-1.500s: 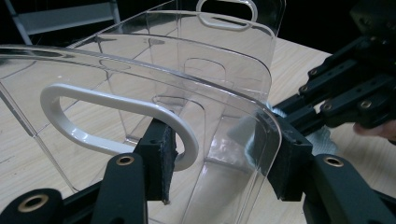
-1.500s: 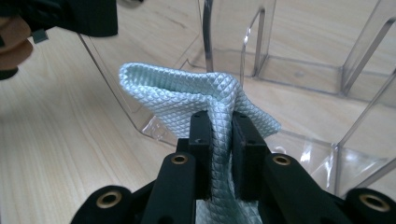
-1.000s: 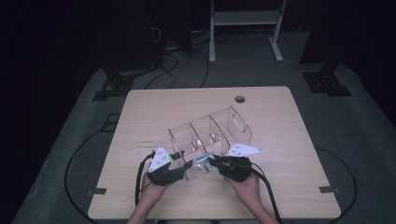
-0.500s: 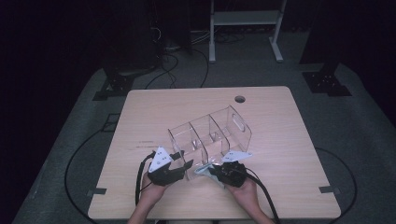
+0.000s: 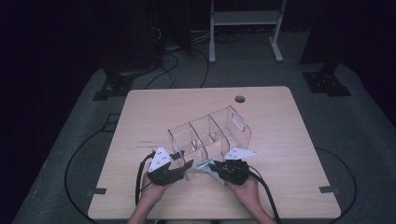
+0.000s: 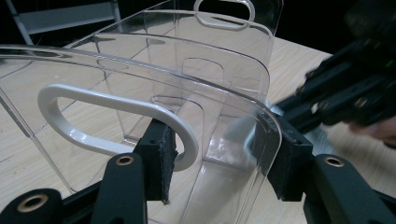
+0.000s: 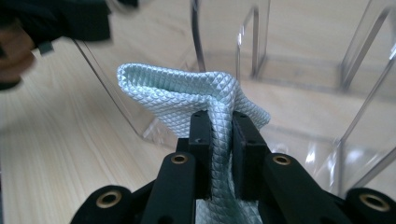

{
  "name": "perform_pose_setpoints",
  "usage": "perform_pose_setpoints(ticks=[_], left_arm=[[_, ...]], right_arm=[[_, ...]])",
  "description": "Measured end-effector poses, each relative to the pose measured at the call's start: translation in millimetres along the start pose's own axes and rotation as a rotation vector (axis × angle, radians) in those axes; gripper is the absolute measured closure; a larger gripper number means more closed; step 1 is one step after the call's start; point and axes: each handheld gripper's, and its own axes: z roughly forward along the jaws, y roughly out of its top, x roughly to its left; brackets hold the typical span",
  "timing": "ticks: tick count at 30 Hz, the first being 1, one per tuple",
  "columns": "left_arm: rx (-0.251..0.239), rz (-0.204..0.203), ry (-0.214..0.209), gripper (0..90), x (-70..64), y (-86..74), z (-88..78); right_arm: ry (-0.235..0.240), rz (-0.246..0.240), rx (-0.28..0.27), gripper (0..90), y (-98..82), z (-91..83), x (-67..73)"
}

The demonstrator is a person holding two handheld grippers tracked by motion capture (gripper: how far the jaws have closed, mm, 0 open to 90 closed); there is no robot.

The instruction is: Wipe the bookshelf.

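A clear plastic organizer [image 5: 210, 135] with several compartments is tipped up on the wooden table [image 5: 280, 140]. My left gripper [image 5: 184, 165] is shut on its near end wall, one pad in the white-edged handle cutout [image 6: 112, 105] and the other on the wall's outer edge. In the left gripper view, the left gripper [image 6: 224, 161] holds that wall [image 6: 140, 79] upright. My right gripper [image 5: 212, 167] is shut on a folded mint-green quilted cloth [image 5: 204, 165]. In the right gripper view, the right gripper [image 7: 219, 140] has the cloth [image 7: 173, 88] bunched against the organizer's clear wall [image 7: 299, 93].
A round cable hole [image 5: 240, 99] sits near the table's far edge. Black cables trail from both grippers over the near edge. Beyond the table are dark floor, cables and a white metal stand [image 5: 245, 18].
The right gripper has shifted slightly with the cloth along the organizer's near end. The left gripper and the organizer have stayed in place.
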Motion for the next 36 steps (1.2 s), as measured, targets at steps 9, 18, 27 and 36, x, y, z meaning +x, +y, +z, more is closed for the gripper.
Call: perform_pose_setpoints(ticks=[9,18,27,36], left_arm=[[-0.002,-0.006,-0.008,48.5,0.7,0.3,-0.6],[0.004,-0.006,-0.022,47.9,0.5,0.4,-0.9],[0.0,-0.005,-0.06,47.1,1.1,1.2,-1.9],[0.003,0.017,-0.109,45.4,-2.2,1.3,-1.1]], right_arm=[[-0.005,-0.004,0.033,79.7,0.0,1.4,-2.3],[-0.014,-0.009,0.022,79.6,-1.6,0.5,-1.7],[-0.01,0.013,0.014,79.6,0.2,-4.5,-6.4],[-0.034,0.018,0.035,79.6,-7.6,-2.5,-12.9]])
